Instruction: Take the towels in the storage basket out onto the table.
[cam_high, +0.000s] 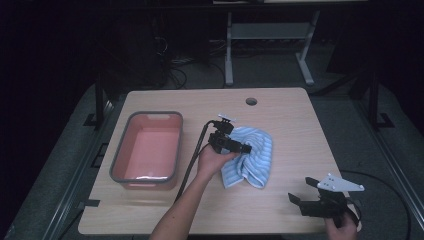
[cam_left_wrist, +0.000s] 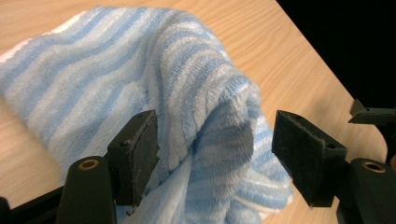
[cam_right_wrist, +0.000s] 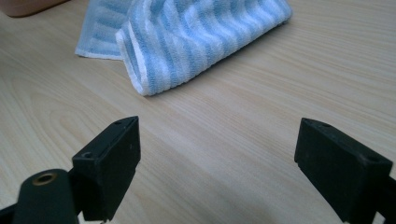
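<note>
A blue and white striped towel (cam_high: 256, 156) lies bunched in the middle of the wooden table (cam_high: 295, 120). A hand holds my left gripper (cam_high: 244, 148) at the towel's left edge. In the left gripper view the gripper (cam_left_wrist: 215, 140) is open, and a raised fold of the towel (cam_left_wrist: 140, 70) stands between its jaws. The left pad (cam_left_wrist: 137, 149) is against the cloth and the right pad (cam_left_wrist: 303, 154) stands off from it. My right gripper (cam_high: 302, 190) is near the table's front right corner. It (cam_right_wrist: 219, 135) is open over bare wood, and the towel (cam_right_wrist: 201, 37) lies ahead of it.
A pink tub with a grey rim (cam_high: 145, 116) stands at the table's left, with nothing in it. Its corner (cam_right_wrist: 23, 5) shows in the right gripper view. A cable hole (cam_high: 251, 101) is near the back edge. Bare wood lies to the right of the towel.
</note>
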